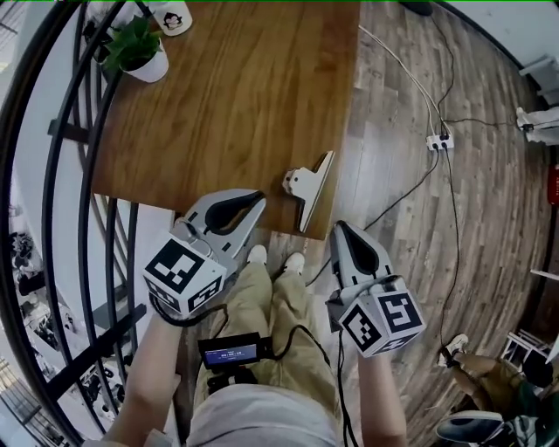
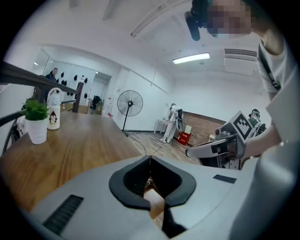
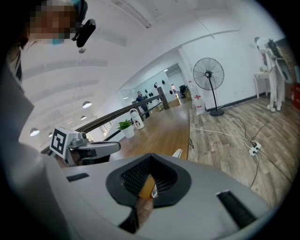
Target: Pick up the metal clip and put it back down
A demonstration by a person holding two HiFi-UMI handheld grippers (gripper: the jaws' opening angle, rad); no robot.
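**Head view with both gripper views: the clip at rest.** The metal clip (image 1: 307, 188) lies free on the wooden table (image 1: 227, 105), at the near right corner. Its long plate runs along the right edge and its handle wings turn inward. It rests there unsupported by either tool, so judged from its position it is either not yet picked up or already set back down; the frames do not show which.

The left gripper (image 1: 259, 199) is just to the left of the clip, on the person's side, apart from it and low over the table's near edge. Its jaws are closed tip to tip with nothing between them. The left gripper view confirms this: the dark pads meet in a single seam (image 2: 150, 157).

The right gripper (image 1: 339, 228) is just below and to the right of the clip, beyond the table corner and over the plank floor (image 1: 489, 218). Its jaws are likewise pressed together and empty (image 3: 151, 155).

Pose: both tools are held out in front of the person's legs, marker cubes toward the body and noses slanting gently downward. The left is angled rightward toward the clip and the right points nearly straight ahead past it. They flank the clip without touching it. Any new grasp would probably require one pair of jaws to open first.

Far from the clip, at the table's opposite end, stand a potted plant (image 1: 140, 48) and a white bottle (image 1: 172, 16).
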